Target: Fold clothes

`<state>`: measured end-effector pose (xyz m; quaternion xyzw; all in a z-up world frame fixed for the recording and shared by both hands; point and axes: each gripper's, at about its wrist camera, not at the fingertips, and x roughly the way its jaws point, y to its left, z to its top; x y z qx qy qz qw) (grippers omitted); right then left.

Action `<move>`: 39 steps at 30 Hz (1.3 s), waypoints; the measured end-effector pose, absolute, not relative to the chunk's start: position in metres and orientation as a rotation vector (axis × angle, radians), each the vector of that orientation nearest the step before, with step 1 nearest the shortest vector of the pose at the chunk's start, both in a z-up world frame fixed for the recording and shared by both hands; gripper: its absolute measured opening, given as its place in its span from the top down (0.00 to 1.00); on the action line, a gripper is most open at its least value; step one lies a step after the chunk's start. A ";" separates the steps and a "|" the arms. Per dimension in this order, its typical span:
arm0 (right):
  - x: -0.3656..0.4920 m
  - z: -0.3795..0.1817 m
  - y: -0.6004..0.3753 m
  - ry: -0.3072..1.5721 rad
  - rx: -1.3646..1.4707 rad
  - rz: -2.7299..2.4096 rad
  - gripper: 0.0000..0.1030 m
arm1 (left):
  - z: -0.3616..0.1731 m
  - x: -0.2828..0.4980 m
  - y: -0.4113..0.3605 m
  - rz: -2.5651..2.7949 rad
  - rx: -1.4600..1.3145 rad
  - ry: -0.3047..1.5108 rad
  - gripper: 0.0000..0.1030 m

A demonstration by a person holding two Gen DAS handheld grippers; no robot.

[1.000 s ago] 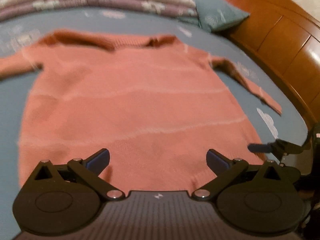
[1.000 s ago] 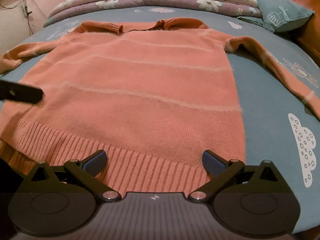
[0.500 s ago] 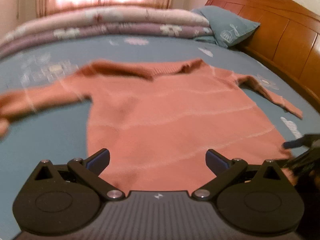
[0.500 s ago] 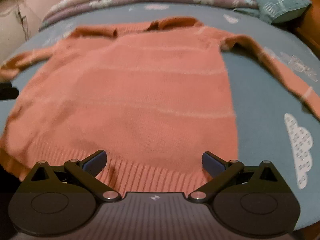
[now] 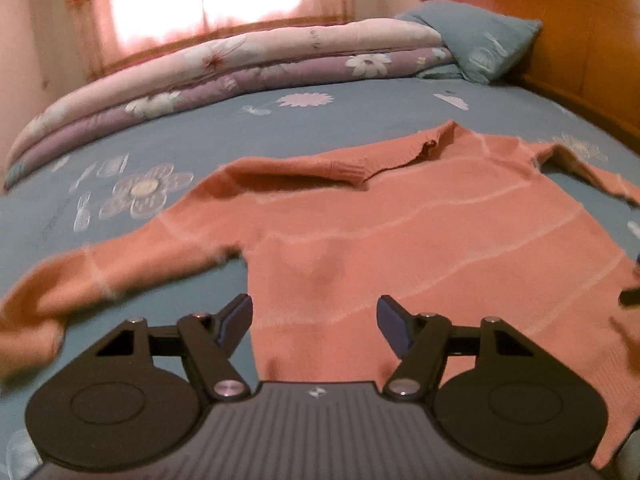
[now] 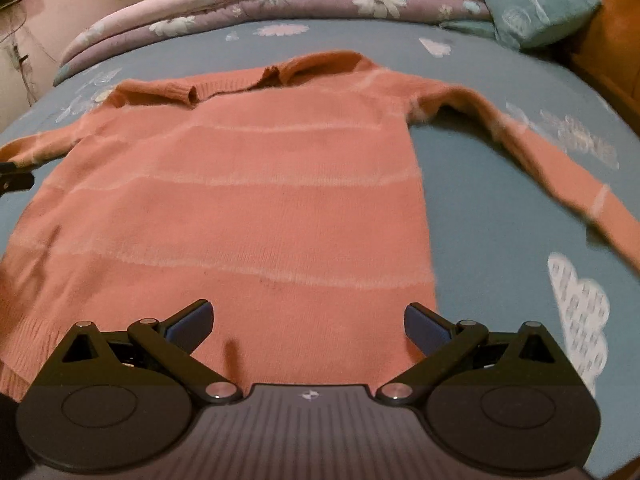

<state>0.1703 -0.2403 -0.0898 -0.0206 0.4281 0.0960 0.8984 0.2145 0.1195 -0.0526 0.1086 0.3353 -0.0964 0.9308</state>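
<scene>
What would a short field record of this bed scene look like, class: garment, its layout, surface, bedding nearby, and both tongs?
garment: salmon-pink knitted sweater with pale stripes
layout: spread flat, both sleeves out to the sides, collar at the far end
surface: blue flower-print bedsheet
bedding nearby: folded pink and purple floral quilt, teal pillow
left tongs: closing, nothing gripped
right tongs: open above the hem, nothing gripped
</scene>
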 end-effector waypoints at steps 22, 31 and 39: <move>0.391 -0.080 -0.172 0.504 -0.860 0.488 0.15 | -0.098 0.385 0.056 -0.316 1.049 0.521 0.48; 0.445 -0.117 -0.150 0.460 -1.075 0.591 0.28 | -0.132 0.411 0.040 -0.394 1.283 0.502 0.49; 0.477 -0.115 -0.147 0.570 -0.951 0.624 0.92 | -0.123 0.434 0.043 -0.351 1.115 0.554 0.95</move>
